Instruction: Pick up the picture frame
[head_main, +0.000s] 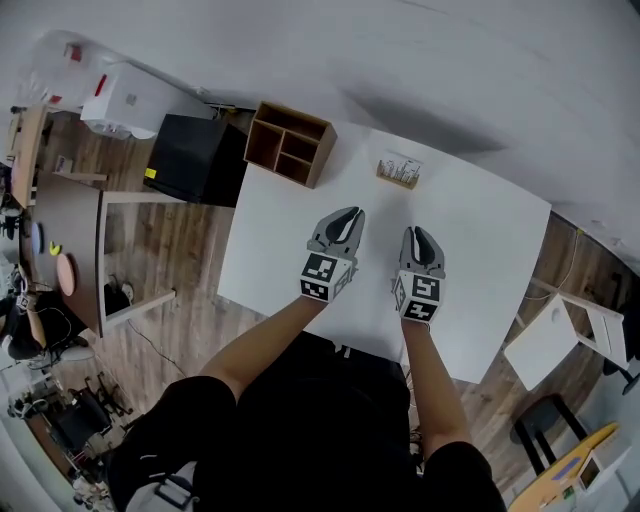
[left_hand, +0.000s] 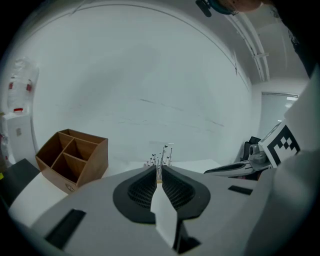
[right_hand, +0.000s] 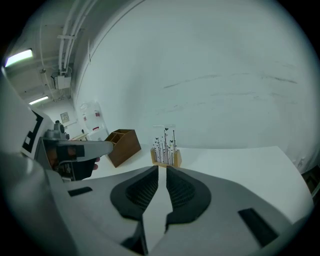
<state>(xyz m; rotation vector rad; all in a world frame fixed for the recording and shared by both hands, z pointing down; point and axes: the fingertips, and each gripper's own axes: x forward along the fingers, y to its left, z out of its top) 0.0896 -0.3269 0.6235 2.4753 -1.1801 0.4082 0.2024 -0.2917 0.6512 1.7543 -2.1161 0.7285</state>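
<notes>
**Approach step: frame not yet grasped**

Head view: the picture frame (head_main: 399, 171) stands upright at the far side of the white counter (head_main: 490, 260). It is at 12 o'clock from the right gripper (head_main: 417, 236) and 1 o'clock from the left gripper (head_main: 349, 216), clear of both. A wooden organiser (head_main: 290, 143) sits at 11 o'clock.

Left gripper view: the jaws are all but pressed together, with a hairline slit and nothing between. The frame shows just past the tips.

Right gripper view: the jaws are drawn close with a thin gap, empty. The frame is dead ahead.

Judgement: the reach is in hand. Next, spread one pair of jaws, advance and straddle the frame's edge.

Writing: none legible, only the square markers on the grippers.
</notes>
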